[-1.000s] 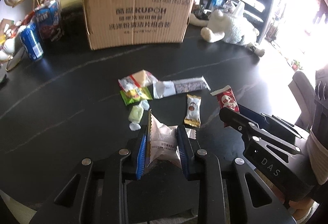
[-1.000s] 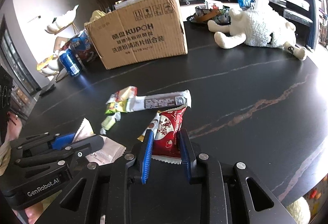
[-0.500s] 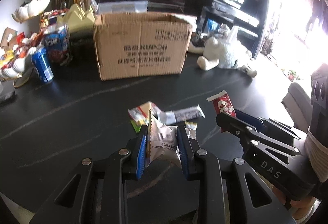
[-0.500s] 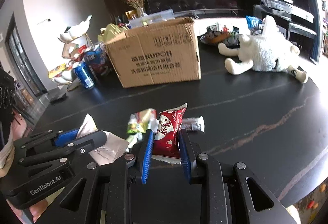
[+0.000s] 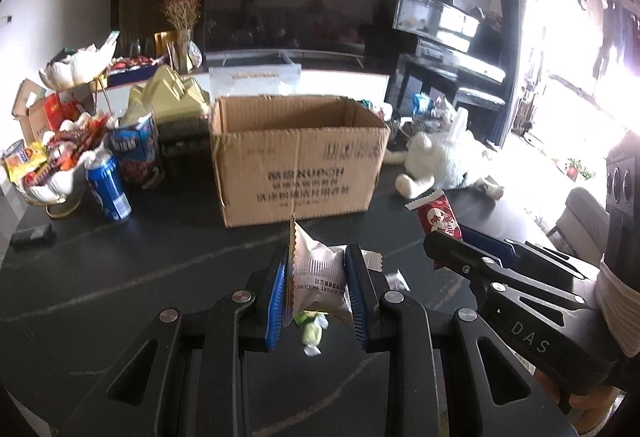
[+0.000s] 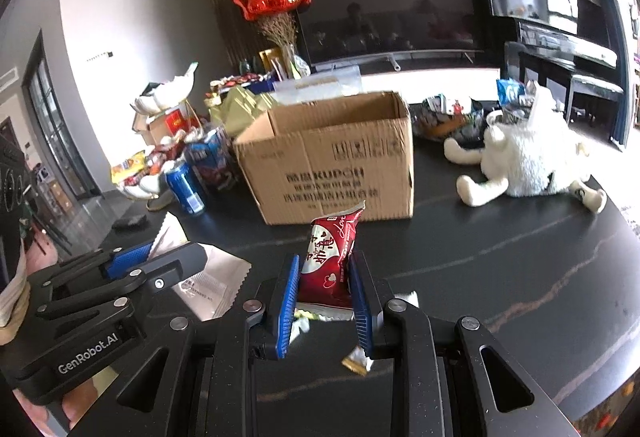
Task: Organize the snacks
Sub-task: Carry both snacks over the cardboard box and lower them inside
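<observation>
One dark table (image 5: 120, 277) carries everything. One open cardboard box (image 5: 300, 165) stands toward the far edge, at mid-width. One white plush toy (image 6: 528, 157) lies to the right of the box, apart from it. One blue can (image 5: 109, 189) stands left of the box, near the far left corner, just beside a snack carton (image 5: 136, 149).

Two grippers are raised above the table, side by side, on the near side of the box. The left gripper (image 5: 318, 277) is clamped on one white packet (image 5: 318, 273). The right gripper (image 6: 325, 281) is clamped on one red packet (image 6: 332, 253). Loose snacks lie on the table beneath the grippers, partly hidden; one green candy (image 5: 312, 335) and one gold-edged wrapper (image 6: 356, 361) are visible.
</observation>
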The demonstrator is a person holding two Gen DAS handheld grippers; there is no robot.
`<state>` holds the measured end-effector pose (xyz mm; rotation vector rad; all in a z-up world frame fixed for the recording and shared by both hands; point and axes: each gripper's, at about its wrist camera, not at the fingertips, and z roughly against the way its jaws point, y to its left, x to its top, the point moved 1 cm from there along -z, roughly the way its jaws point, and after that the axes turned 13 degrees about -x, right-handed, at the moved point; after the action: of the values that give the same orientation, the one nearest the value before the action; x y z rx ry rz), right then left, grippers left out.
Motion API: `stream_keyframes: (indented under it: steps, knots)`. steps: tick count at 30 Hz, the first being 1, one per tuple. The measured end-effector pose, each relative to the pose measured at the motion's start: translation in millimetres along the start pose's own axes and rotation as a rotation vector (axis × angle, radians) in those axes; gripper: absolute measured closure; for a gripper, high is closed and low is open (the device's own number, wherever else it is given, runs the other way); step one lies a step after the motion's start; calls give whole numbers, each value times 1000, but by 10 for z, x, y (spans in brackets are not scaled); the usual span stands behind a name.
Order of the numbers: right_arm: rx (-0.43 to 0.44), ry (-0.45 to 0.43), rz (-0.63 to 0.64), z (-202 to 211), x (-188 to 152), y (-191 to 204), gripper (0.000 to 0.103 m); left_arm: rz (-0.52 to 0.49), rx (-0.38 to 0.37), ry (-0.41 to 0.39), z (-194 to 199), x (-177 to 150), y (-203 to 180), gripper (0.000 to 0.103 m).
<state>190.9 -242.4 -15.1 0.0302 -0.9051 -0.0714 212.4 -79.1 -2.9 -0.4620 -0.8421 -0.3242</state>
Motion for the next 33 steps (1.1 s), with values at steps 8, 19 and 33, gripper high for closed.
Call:
stream_keyframes:
  steps: [8, 19, 33]
  knots:
    - [17, -33, 3, -11, 319, 129, 76, 1, 19, -32, 83, 304, 112, 75]
    - [15, -75, 1, -142, 808, 214, 76, -30, 42, -69, -1, 822, 245, 75]
    - [-11, -59, 12, -577, 1353, 194, 76, -18, 35, -71, -368, 1339, 488, 75]
